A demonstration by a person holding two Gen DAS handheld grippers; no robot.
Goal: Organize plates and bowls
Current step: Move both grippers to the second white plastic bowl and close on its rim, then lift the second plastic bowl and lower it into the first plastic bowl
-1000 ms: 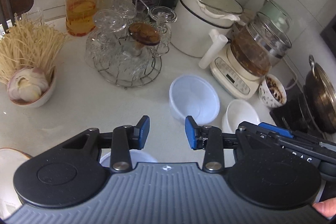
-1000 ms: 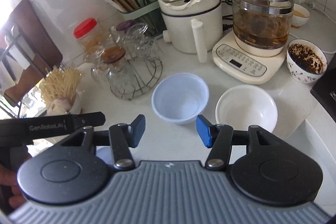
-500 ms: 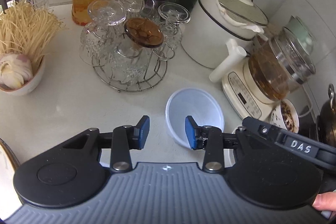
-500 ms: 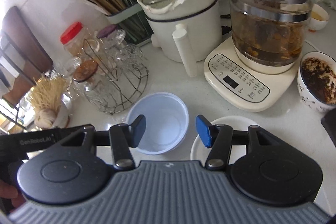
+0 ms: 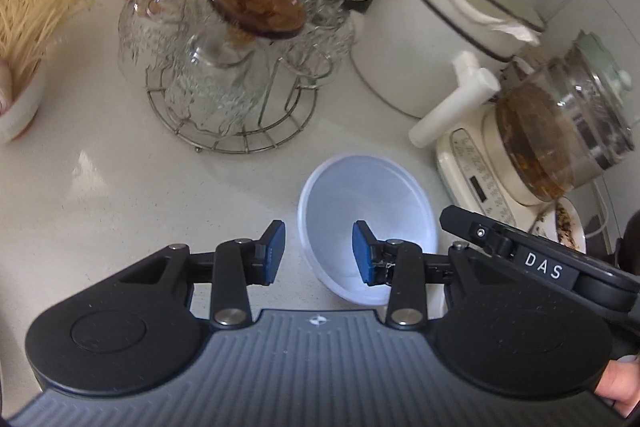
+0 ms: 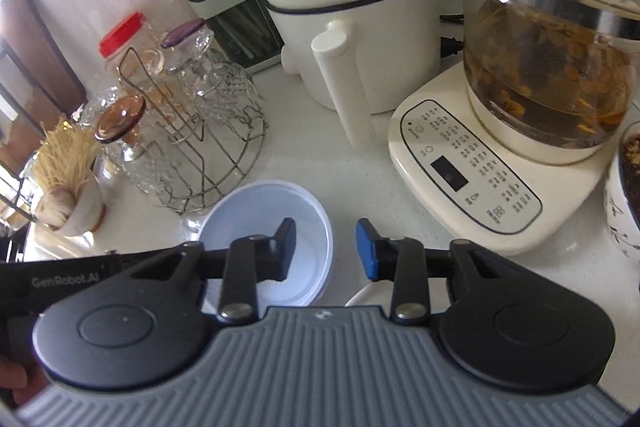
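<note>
Item one: my left gripper (image 5: 316,251), jaws apart, straddling the near-left rim of the pale plastic bowl (image 5: 368,223), one pad inside and one outside; neither pad presses the wall.

Item two: my right gripper (image 6: 326,251), jaws just narrowed, straddling that bowl's right rim, the dark finger over its inside and the blue one outside it, both clear of the wall.

Item three: white bowl (image 6: 366,297), only an edge showing beneath my right gripper, just beside the plastic bowl.

Item four: countertop (image 5: 120,179) holding both bowls, with a wire rack of glasses (image 5: 224,67), a white pot (image 6: 352,19) and a glass kettle (image 6: 548,67) behind.
</note>
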